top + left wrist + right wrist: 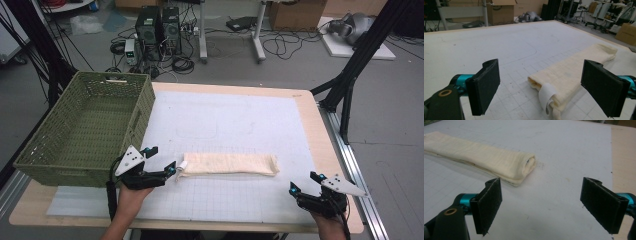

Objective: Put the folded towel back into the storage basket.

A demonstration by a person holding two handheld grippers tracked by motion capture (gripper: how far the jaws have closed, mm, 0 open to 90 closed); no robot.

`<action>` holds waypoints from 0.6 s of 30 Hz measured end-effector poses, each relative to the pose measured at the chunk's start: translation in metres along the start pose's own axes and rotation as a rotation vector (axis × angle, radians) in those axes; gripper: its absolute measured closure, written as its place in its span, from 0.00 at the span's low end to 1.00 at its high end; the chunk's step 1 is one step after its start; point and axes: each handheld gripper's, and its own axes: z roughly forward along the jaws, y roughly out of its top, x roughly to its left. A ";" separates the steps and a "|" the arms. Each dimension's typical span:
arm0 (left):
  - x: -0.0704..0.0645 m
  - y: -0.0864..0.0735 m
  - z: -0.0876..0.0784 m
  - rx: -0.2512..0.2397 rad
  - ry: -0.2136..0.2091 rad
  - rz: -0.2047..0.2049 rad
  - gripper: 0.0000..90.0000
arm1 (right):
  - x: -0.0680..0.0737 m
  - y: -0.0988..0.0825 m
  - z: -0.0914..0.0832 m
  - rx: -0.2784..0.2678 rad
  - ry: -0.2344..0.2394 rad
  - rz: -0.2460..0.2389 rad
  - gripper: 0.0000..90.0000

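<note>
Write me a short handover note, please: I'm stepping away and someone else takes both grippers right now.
Left gripper: open, holding nothing, right at the near end of the folded cream towel.
Right gripper: open, holding nothing, near the table's front right corner, apart from the towel.
Towel: folded into a long strip, lying flat mid-mat, white tag at its left end.
Green basket: at the table's left edge, nothing visible inside.
Done: towel looks folded.
Left: probably grasp it and move it, perhaps to the basket.

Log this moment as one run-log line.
left gripper: open, at folded towel's left end, not touching | right gripper: open, apart from towel | basket: left table edge
</note>
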 end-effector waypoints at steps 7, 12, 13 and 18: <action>0.002 -0.002 0.004 0.024 -0.021 -0.002 0.18 | -0.002 0.000 0.002 -0.002 -0.044 -0.003 0.18; 0.000 0.000 0.003 0.031 -0.016 -0.030 0.18 | 0.000 0.001 0.002 0.004 -0.046 -0.006 0.18; -0.002 0.000 0.004 0.040 -0.023 -0.032 0.18 | 0.001 0.000 0.001 -0.001 -0.041 -0.017 0.18; -0.003 -0.003 0.012 0.108 -0.035 -0.047 0.23 | -0.001 -0.001 0.001 0.011 -0.038 -0.016 0.18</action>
